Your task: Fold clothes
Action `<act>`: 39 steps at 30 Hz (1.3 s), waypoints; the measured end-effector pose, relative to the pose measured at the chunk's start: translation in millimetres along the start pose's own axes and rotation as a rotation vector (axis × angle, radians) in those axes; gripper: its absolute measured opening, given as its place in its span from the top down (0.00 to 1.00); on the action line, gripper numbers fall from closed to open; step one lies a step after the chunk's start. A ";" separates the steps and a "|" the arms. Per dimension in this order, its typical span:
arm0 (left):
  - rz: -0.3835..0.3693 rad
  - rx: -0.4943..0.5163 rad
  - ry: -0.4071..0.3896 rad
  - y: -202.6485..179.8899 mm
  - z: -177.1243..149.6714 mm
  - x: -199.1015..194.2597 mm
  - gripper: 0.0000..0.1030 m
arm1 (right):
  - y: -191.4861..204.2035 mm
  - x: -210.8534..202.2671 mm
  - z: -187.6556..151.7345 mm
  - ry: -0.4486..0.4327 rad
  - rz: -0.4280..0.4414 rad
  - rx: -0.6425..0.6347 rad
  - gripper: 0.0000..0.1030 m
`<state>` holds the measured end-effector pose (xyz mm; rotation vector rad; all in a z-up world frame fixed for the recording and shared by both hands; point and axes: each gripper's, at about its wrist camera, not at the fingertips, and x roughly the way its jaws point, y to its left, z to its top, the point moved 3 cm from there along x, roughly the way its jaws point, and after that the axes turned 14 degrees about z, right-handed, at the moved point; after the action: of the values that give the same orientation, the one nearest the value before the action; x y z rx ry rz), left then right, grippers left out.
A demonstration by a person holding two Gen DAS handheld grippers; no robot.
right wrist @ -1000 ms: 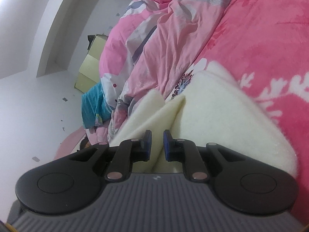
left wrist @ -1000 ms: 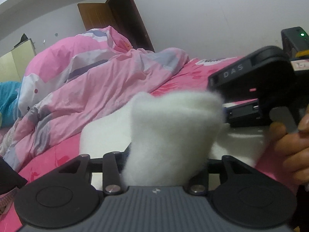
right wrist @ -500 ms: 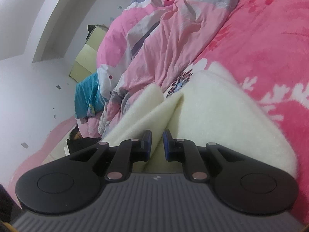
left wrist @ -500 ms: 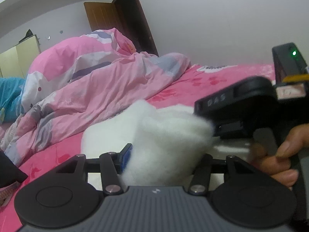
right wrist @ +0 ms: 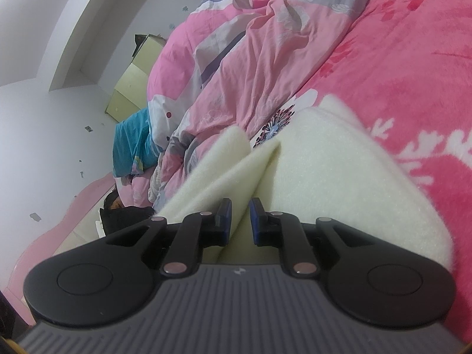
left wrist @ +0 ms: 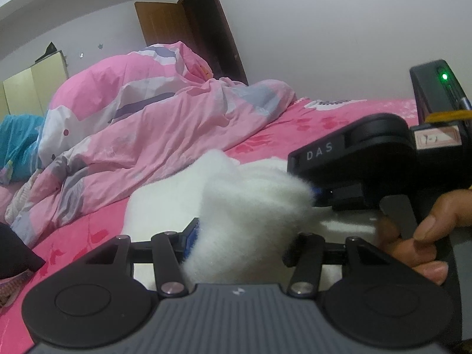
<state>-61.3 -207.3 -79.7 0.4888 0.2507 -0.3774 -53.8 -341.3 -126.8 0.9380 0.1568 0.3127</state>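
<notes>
A white fleece garment (left wrist: pixel 250 194) lies on the pink bed sheet (left wrist: pixel 309 126). A thick bunch of it fills my left gripper (left wrist: pixel 242 236), which is shut on it. The left blue pad (left wrist: pixel 193 236) touches the fleece, and the other pad is hidden behind it. My right gripper (left wrist: pixel 317 193), held by a hand (left wrist: pixel 427 236), pinches the same garment from the right. In the right wrist view the right gripper (right wrist: pixel 240 215) is shut on a raised fold of the garment (right wrist: pixel 339 162), whose remaining part spreads flat over the sheet (right wrist: pixel 398 59).
A crumpled pink quilt (left wrist: pixel 147 129) is heaped behind the garment and runs along the bed (right wrist: pixel 250 59). A teal cloth (left wrist: pixel 17 138) and a black item (left wrist: pixel 14 253) lie at the far left. A yellow wardrobe (left wrist: pixel 29 85) and a brown door (left wrist: pixel 165 26) stand beyond.
In the left wrist view the white bunch has sunk lower between the fingers, and the right gripper sits lower in the picture. The right gripper keeps its pinch; its view rolled slightly.
</notes>
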 end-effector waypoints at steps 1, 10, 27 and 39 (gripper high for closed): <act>0.000 0.001 -0.001 0.0 0.0 -1.3 0.49 | 0.1 0.0 -0.3 0.000 0.000 -0.001 0.88; -0.022 -0.042 -0.006 4.1 -3.6 -21.0 0.47 | 0.8 0.4 -0.4 0.002 -0.002 -0.009 0.88; -0.146 -0.250 -0.083 64.1 -18.7 -77.9 0.44 | -0.3 -7.1 0.6 -0.030 -0.002 0.023 0.87; -0.056 -0.225 -0.006 94.4 -62.9 -71.8 0.40 | 11.9 -77.0 -22.6 -0.081 0.062 0.228 0.64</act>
<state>-96.4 -78.0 -71.9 0.2602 0.2981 -0.3997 -134.8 -342.9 -130.6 1.1816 0.0898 0.3180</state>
